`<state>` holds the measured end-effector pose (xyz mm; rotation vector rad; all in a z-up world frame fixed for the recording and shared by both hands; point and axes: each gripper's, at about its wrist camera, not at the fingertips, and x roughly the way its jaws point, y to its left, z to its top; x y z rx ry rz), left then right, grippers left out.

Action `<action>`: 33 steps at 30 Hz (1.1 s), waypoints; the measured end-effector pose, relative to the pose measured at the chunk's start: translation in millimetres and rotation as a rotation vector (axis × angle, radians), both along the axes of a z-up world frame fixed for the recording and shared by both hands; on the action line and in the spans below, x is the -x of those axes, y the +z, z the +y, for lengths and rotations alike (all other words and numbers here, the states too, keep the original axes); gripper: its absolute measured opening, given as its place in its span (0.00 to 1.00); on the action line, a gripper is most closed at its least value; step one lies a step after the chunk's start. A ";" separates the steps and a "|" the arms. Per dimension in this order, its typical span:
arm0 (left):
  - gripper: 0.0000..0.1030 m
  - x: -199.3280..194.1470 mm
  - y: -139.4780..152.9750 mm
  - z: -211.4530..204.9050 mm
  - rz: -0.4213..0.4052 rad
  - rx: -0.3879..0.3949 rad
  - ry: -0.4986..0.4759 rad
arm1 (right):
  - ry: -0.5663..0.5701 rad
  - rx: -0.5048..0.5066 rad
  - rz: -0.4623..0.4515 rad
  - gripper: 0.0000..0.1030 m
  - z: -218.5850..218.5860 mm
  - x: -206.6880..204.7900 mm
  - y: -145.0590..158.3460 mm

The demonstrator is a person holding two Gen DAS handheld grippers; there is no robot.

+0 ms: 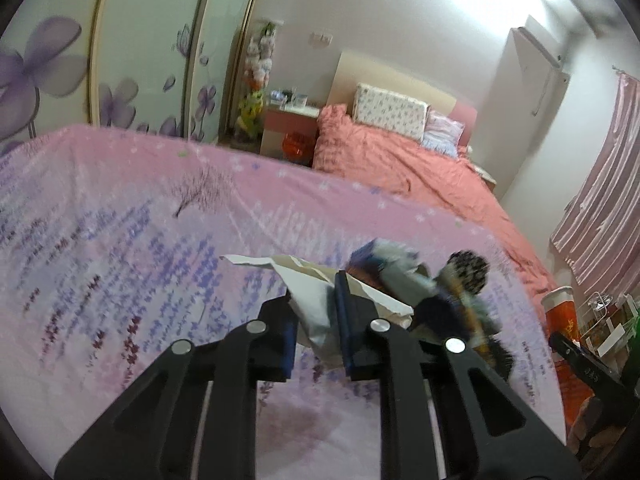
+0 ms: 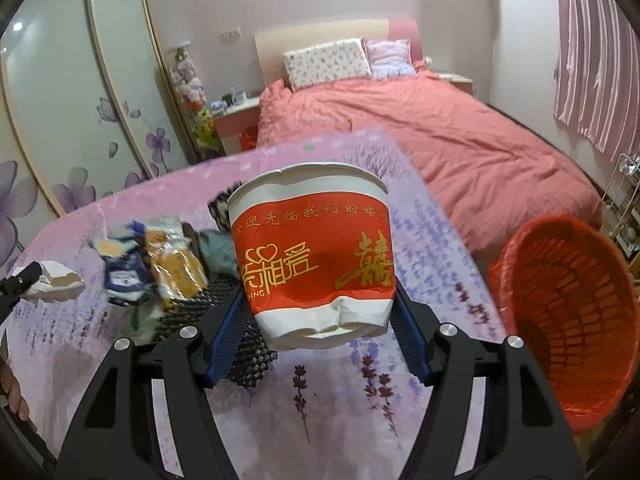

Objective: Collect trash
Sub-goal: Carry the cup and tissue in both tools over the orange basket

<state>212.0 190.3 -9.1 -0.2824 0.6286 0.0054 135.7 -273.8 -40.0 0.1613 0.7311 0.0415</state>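
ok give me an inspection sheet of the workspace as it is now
surface: pink-lilac flowered cloth over the table
job's things: dented red-white paper cup; crumpled white paper; snack wrappers on the cloth; red basket off the table's right edge
clutter: black mesh piece under the cup
grippers: left hand-held gripper shut on the paper; right hand-held gripper shut on the cup
cables: nothing seen
surroundings: bed, flowered wardrobe doors, pink curtain

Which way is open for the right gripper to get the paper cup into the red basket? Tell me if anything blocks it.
Probably yes, nothing blocks it. The right gripper holds the paper cup above the table, and the red basket sits open-mouthed just to its right. The wrappers lie on the other side.
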 end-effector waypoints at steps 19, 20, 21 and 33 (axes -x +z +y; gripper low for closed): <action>0.18 35.4 67.7 -146.3 -0.118 -0.012 -0.283 | -0.158 0.022 -0.110 0.65 -63.7 53.5 35.7; 0.18 35.8 66.8 -157.5 -0.116 -0.011 -0.304 | -0.166 0.022 -0.112 0.65 -68.3 55.6 35.4; 0.18 36.6 64.7 -167.9 -0.114 -0.011 -0.323 | -0.176 0.022 -0.113 0.65 -73.1 57.2 35.0; 0.18 30.6 43.4 -291.1 -0.073 -0.009 -0.559 | -0.312 0.009 -0.119 0.65 -143.4 73.5 20.3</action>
